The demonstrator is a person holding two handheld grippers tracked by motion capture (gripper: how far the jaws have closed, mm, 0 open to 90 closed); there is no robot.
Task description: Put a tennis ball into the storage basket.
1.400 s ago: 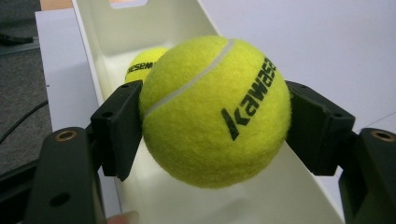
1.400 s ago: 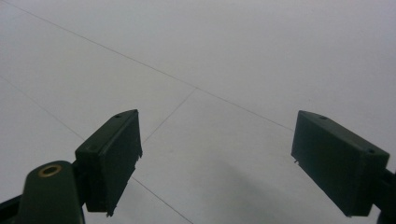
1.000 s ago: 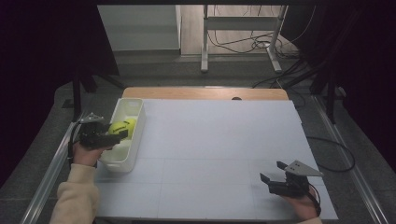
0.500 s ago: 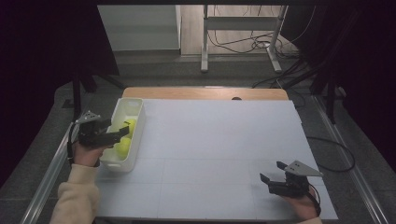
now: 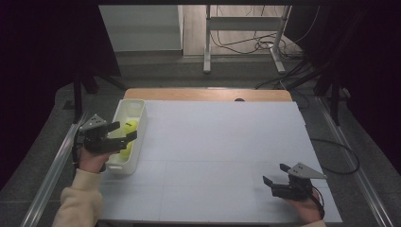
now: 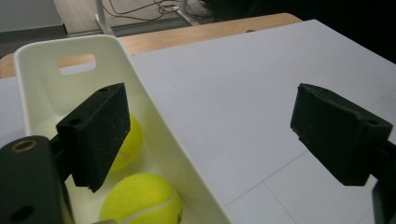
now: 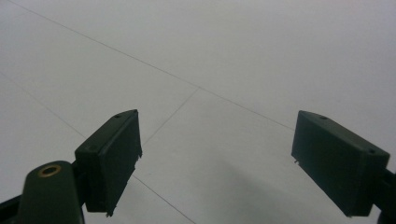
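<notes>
A white bin (image 5: 138, 109) stands at the table's left edge with two yellow tennis balls in it, one farther back (image 5: 131, 126) and one nearer (image 5: 126, 150). My left gripper (image 5: 124, 131) hovers over the bin, open. Its jaws have just been closing a little, with nothing gripped between them. In the left gripper view the balls (image 6: 125, 142) (image 6: 142, 201) lie below the left jaw, and the bin's long wall (image 6: 159, 135) runs under the gap of the left gripper (image 6: 217, 135). My right gripper (image 5: 276, 173) (image 7: 233, 163) rests open and empty at the near right, over the bare white sheet.
A white sheet (image 5: 222, 151) covers the table, with a wooden strip (image 5: 208, 94) showing at the far edge. Metal rails (image 5: 52, 170) run along both sides. Beyond the table stand a frame leg (image 5: 207, 42) and loose cables (image 5: 246, 45) on the floor.
A second ago the left jaws were around a tennis ball over the bin. That ball now lies in the bin, and the jaws stand wider and slightly higher. The right gripper has not moved.
</notes>
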